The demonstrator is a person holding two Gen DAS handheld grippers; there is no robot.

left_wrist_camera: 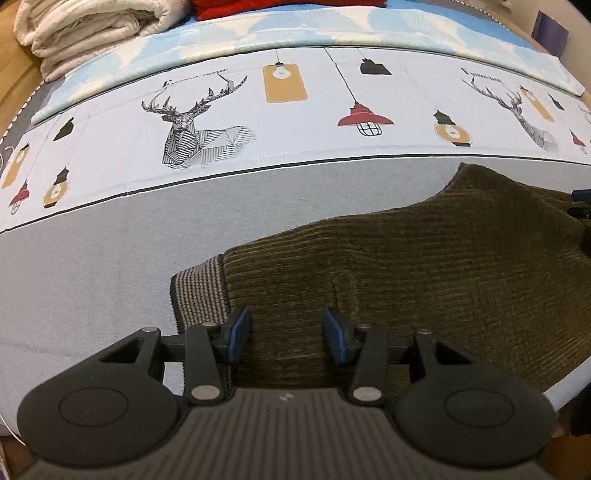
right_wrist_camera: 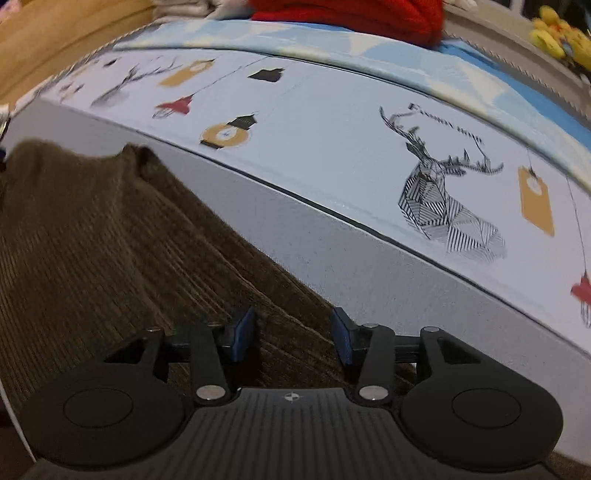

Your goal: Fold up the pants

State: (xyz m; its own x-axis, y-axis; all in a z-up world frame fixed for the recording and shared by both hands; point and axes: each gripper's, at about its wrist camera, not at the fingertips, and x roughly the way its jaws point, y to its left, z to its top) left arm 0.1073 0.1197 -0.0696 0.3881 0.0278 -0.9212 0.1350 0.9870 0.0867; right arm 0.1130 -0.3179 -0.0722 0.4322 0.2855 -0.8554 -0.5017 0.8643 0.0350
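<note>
The dark olive ribbed corduroy pants [left_wrist_camera: 424, 266] lie spread flat on the pale grey bed sheet [left_wrist_camera: 92, 277], on the near side of the thin dark line that edges the white printed cover with deer and lantern drawings [left_wrist_camera: 258, 122]. Their grey-and-black striped knit waistband [left_wrist_camera: 199, 291] sits at the pants' left end in the left wrist view, resting on the grey sheet.

The left gripper [left_wrist_camera: 286, 338] points down over the pants just right of that waistband. Its jaws stand partly apart, blue pads [left_wrist_camera: 238, 334] on either side of a bare strip of corduroy, with no fabric pinched between them.

The right gripper [right_wrist_camera: 293, 338] hangs over the pants' right portion, close to where the fabric's edge meets the grey sheet. Its jaws also stand partly apart, with nothing clamped; the cloth lies flat beneath them. The view here is slightly blurred.

Beyond the printed cover, farther from the pants, lies a light blue and white patterned blanket [left_wrist_camera: 332, 33]. A folded cream fleece blanket [left_wrist_camera: 81, 26] and a red fabric bundle [right_wrist_camera: 351, 14] sit past it at the far edge of the bed.
</note>
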